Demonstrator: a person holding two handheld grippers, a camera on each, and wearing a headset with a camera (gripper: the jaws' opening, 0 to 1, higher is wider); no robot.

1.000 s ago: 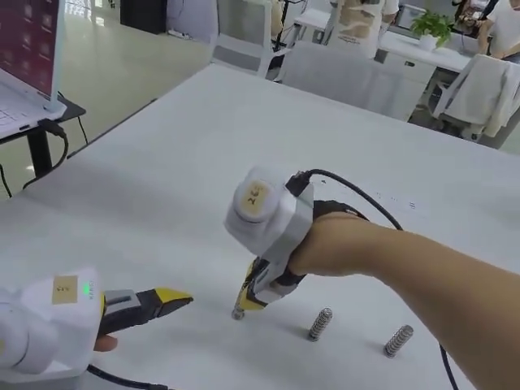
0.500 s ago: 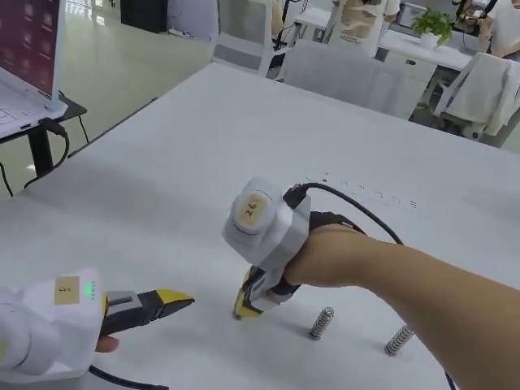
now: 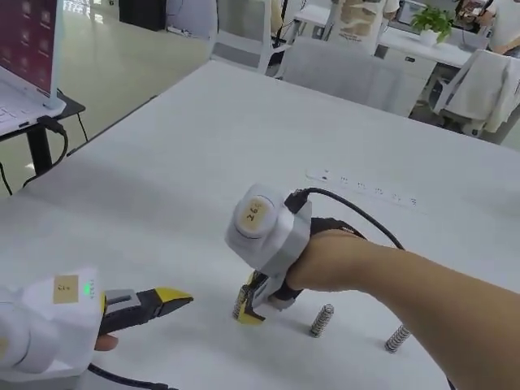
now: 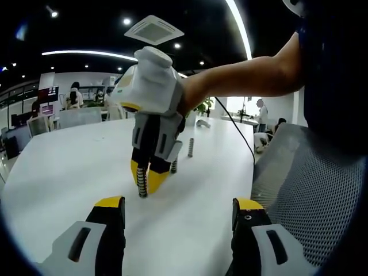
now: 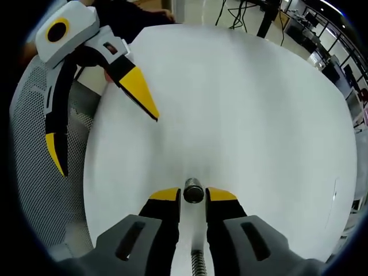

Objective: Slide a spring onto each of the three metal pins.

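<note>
The right gripper [image 3: 246, 308] pinched a coiled steel spring [image 4: 141, 184] upright between its yellow-tipped jaws, low on the smooth white counter [image 3: 203, 162]. A second spring [image 3: 321, 320] and a third spring [image 3: 396, 338], both ribbed, stood beside those jaws. The left gripper [image 4: 178, 207] had its jaws wide, holding nothing.

One grey coiled spring [image 4: 142, 184] is held upright between the yellow-tipped fingers [image 4: 157, 177] of the right gripper [image 4: 146, 179], with its lower end set on the white worktop [image 4: 69, 167]. In the right gripper view a round dark metal end [image 5: 194, 191] is seen just between the fingertips, and coils [image 5: 197, 263] are seen further back in the gap. A second spring [image 3: 322, 320] and a third spring [image 3: 396, 338] are stood upright, apart from the fingers. Whether a pin sits inside them cannot be told.
</note>
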